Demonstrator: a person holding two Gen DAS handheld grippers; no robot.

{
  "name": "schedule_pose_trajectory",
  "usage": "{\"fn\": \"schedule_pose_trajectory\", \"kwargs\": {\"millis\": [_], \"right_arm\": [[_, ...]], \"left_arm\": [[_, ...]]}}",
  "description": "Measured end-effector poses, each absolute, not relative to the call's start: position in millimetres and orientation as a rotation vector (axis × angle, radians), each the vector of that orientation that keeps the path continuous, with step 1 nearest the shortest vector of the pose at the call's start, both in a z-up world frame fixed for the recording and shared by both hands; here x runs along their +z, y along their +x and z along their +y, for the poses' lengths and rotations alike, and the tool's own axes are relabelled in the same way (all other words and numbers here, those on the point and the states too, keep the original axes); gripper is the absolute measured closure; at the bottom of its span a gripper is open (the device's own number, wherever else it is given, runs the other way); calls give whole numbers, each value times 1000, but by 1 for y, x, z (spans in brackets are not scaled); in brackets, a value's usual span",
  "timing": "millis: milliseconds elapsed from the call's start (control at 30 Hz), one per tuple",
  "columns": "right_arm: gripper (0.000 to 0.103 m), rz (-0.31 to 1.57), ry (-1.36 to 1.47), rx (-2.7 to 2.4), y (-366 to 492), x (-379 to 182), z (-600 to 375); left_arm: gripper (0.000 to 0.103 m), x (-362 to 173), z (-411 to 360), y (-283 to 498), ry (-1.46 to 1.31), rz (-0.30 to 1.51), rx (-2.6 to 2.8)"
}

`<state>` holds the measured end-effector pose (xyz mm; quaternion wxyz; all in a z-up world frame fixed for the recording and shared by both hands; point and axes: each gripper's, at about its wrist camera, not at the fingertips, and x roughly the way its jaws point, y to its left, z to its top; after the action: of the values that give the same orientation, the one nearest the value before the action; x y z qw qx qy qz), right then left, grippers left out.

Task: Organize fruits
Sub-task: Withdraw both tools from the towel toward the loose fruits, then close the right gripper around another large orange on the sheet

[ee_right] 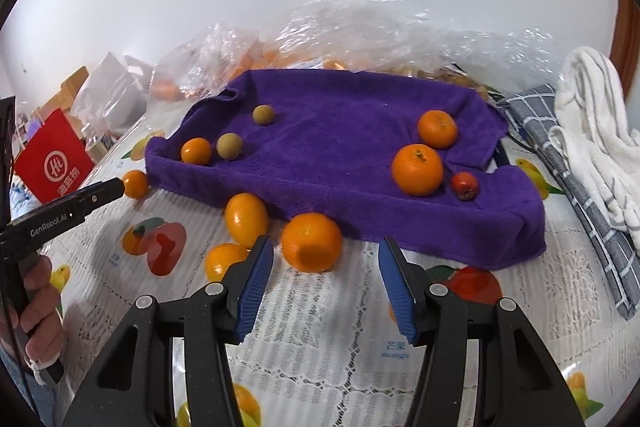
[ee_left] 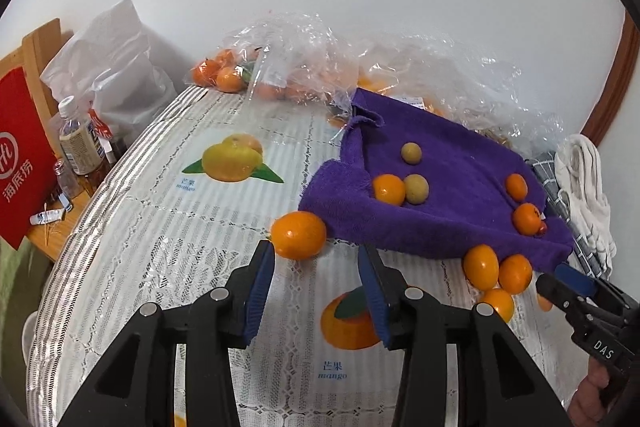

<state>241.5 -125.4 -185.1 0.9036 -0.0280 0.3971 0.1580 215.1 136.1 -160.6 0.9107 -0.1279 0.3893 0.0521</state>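
You have fruits scattered on and off the purple towel (ee_right: 340, 147); on it near its left edge lie a small orange (ee_right: 196, 151) and two dull yellow-green balls (ee_right: 229, 146), one touching the orange; near its right edge sit two mandarins (ee_right: 417, 169) and a small red fruit (ee_right: 465, 185); off its front edge, on the tablecloth (ee_right: 320, 327), rest four oranges (ee_right: 311, 242), three clustered, one apart at the left corner.

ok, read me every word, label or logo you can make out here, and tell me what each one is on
"海底捞": red bag.
"DAS": right tongs, on the body.
"GenRoboLAI", roughly: left tongs, on the body.
"芒果 mango": tablecloth, under the printed fruit.
Bottle label and the stickers on the clear bags: too small to read.
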Motion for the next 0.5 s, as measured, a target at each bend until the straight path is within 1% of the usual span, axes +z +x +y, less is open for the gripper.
{"fn": "schedule_pose_trajectory", "kwargs": {"millis": [100,333,367,400,433,467,500], "right_arm": [[48,866,-40,346,251,-191,-121],[48,937,-95,348,268,-213,-108],[50,943,-93,347,270,-216,-107],[50,929,-86,339,270,-216,-108],[54,928,-89,336,270,-216,-107],[60,928,-90,336,271,-218,-107],[61,923,-91,331,270,-219,-107]], "left_arm": [[62,-161,138,216,-270,804,112],[62,-165,133,218,-252,824,104],[62,-165,131,219,-245,826,101],[62,-165,130,219,-239,829,99],[62,-166,128,219,-235,832,96],[62,-167,126,220,-230,838,91],[62,-167,126,220,-229,843,88]]}}
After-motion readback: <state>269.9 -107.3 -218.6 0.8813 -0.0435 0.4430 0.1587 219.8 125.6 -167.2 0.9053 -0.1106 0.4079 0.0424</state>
